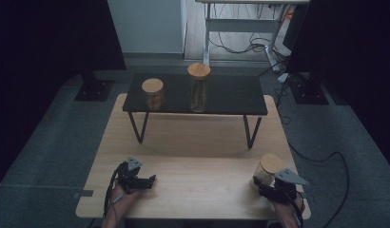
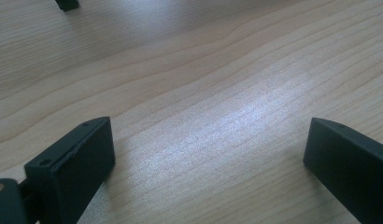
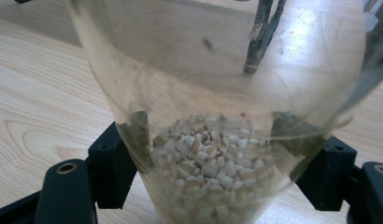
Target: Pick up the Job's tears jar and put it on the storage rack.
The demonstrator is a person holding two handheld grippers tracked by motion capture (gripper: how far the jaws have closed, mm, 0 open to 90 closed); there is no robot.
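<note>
Jar of pale grains stands at near right corner of counter, clamped low between jaws of right gripper. Left gripper: jaws spread wide, nothing between, over bare wood. Risk: smooth glass wall slips or tips if lifted from such low grip; grains shift weight. Wooden lid may be loose. No brand, label or writing legible anywhere.

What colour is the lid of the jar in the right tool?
Light wood tan, the jar lid shows best in the high view.
</note>
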